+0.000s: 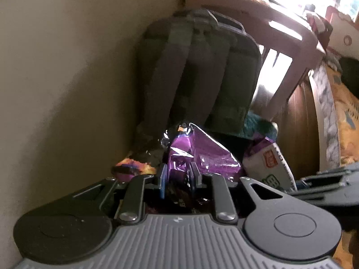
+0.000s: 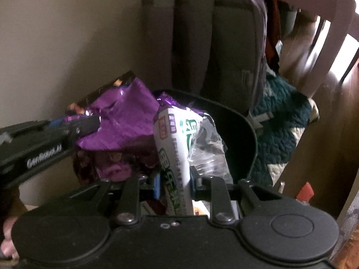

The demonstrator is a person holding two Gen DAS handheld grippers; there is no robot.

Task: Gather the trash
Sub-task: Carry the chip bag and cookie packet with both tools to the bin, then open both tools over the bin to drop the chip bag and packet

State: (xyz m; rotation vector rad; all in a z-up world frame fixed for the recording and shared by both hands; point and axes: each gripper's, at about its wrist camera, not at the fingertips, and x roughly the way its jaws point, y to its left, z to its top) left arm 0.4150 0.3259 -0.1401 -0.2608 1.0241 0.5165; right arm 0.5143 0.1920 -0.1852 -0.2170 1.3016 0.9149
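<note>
Left gripper (image 1: 178,176) is clamped on a crumpled purple foil wrapper (image 1: 202,154); jaws nearly together w/ the foil pinched between the blue pads, the rest of the wrapper bulging up and fwd past the tips. Just left of the left claw's tips sits a dark orange-and-purple snack bag (image 1: 134,168), touching the purple foil.

Right gripper (image 2: 174,185) is closed on a white pack w/ green print (image 2: 172,148), held roughly upright between the pads and sticking up ahead of them. Clear crinkled plastic (image 2: 208,150) lies against the pack's right side.

Right of and beyond the right claw's tips: a dark round bin (image 2: 242,139), rim open; the white pack and purple foil are bunched at its near-left edge. Can't tell if either rests inside.

Both claws close together: the left one comes in from the left of the right wrist view, and its tips are on the foil beside the white pack.

Behind the trash: a grey-green backpack (image 1: 202,67) upright against a beige wall (image 1: 67,67). Dark teal quilted fabric (image 2: 282,121) right of the bin, wooden chair (image 2: 325,22) beyond.
</note>
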